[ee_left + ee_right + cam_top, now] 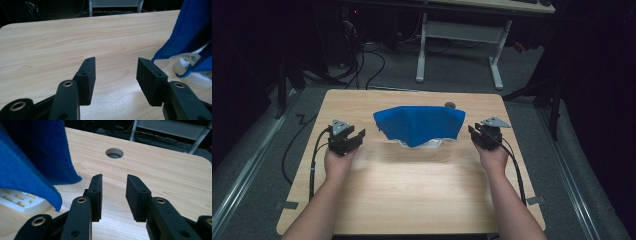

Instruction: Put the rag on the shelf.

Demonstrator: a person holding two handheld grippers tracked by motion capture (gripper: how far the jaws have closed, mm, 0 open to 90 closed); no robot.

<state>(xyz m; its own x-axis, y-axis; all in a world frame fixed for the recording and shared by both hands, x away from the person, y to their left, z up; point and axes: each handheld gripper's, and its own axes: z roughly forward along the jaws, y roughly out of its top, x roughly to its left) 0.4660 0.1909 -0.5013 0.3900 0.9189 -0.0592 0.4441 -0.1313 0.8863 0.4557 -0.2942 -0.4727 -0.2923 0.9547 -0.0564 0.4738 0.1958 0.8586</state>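
A blue towel (419, 123) lies draped over a white plastic object (432, 144) at the middle of the wooden table (412, 185). The white object's rim (190, 72) peeks out under the towel (192, 27) in the left gripper view, and its slotted edge (20, 200) sits below the towel (30, 157) in the right gripper view. My left gripper (353, 137) rests left of the towel, open and holding nothing (116, 75). To the towel's right, my right gripper (475, 132) is open with nothing between its jaws (113, 192).
A round cable hole (114, 153) is cut in the table behind the towel, also seen in the high view as the hole (450, 105). A white desk frame (462, 45) and cables (362, 60) stand on the floor beyond the table.
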